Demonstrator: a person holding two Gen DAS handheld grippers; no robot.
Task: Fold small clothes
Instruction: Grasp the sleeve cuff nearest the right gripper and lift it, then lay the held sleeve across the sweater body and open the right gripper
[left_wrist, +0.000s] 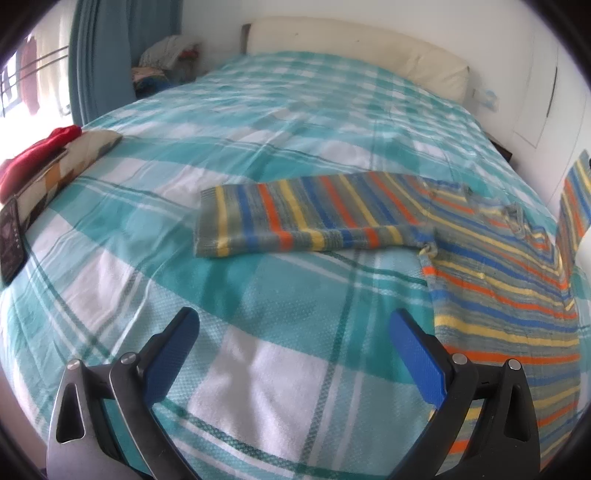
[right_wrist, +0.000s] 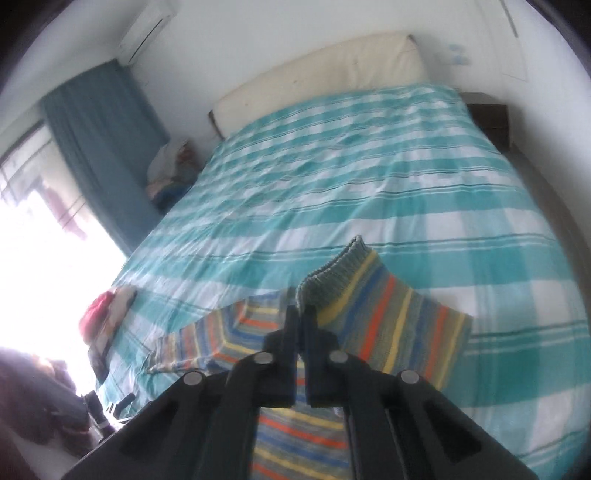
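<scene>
A small striped knit sweater in grey, blue, orange and yellow lies on the teal checked bed cover. Its left sleeve lies flat, stretched to the left. My left gripper is open and empty, low over the cover, just left of the sweater's hem. My right gripper is shut on the sweater's right sleeve near its cuff and holds it lifted above the sweater's body. That raised sleeve also shows at the right edge of the left wrist view.
A red garment lies on a patterned pillow at the bed's left edge, with a dark flat item beside it. A cream headboard is at the far end. A pile of clothes sits beside teal curtains.
</scene>
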